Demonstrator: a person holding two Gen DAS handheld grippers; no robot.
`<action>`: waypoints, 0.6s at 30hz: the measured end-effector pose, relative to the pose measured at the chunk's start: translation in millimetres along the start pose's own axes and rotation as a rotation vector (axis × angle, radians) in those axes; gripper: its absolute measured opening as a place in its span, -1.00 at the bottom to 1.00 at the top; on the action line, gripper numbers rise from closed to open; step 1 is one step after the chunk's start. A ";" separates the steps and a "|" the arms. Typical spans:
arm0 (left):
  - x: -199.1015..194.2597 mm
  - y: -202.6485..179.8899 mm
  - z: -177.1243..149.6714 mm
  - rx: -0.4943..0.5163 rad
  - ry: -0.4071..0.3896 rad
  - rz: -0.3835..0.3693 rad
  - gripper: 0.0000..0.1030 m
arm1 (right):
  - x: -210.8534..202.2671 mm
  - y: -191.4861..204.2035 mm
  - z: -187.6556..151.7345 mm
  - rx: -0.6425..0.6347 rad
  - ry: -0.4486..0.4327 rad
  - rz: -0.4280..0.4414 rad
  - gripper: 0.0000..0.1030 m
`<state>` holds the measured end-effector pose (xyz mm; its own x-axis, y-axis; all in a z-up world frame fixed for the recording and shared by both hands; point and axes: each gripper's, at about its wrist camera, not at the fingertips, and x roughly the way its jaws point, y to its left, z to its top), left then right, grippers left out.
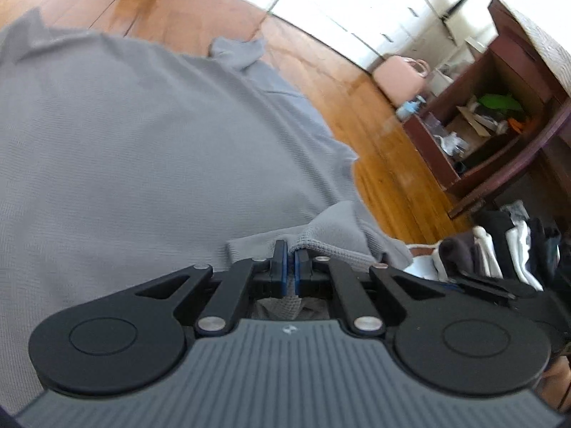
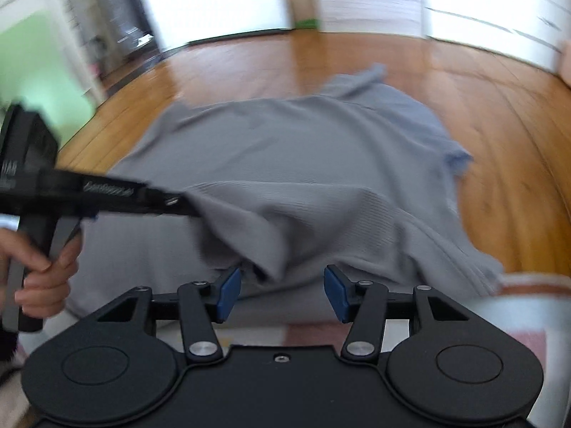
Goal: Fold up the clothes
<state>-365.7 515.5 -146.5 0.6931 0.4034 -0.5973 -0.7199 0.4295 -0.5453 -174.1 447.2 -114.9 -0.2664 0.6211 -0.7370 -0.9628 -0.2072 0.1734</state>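
Note:
A grey knit shirt [image 1: 150,149] lies spread on the wooden floor and fills most of the left wrist view. My left gripper [image 1: 289,262] is shut on a bunched edge of this shirt near its corner. In the right wrist view the same grey shirt [image 2: 303,164] lies ahead, with a raised fold at its near edge. My right gripper [image 2: 282,287] stands open, its blue pads [image 2: 228,294] apart, and the fold hangs just beyond them without being pinched. The left gripper [image 2: 185,207] reaches in from the left, held by a hand [image 2: 43,271], and clamps the cloth.
Wooden floor [image 1: 385,149] surrounds the shirt. A dark wooden shelf unit [image 1: 499,132] with clutter stands at the right, a pink bag [image 1: 399,78] beside it. A pile of folded clothes [image 1: 499,249] lies at the lower right. A pale rug edge [image 2: 528,306] sits near my right gripper.

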 end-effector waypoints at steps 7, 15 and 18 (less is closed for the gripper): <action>-13.6 -35.2 -0.7 0.133 0.001 -0.052 -0.94 | 4.4 12.0 14.1 -0.113 -0.052 -0.046 -0.92; -48.8 -90.7 -34.8 0.183 0.260 -0.410 0.44 | -171.9 -16.0 -21.7 0.027 -0.119 0.135 -0.92; -33.8 -103.9 -53.4 0.226 0.381 -0.360 0.44 | -169.9 -31.6 -67.9 0.082 0.073 -0.048 -0.92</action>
<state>-316.3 414.1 -101.0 0.8011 -0.1025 -0.5897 -0.3858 0.6649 -0.6396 -95.4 296.9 -39.5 -0.2185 0.5716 -0.7909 -0.9757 -0.1137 0.1875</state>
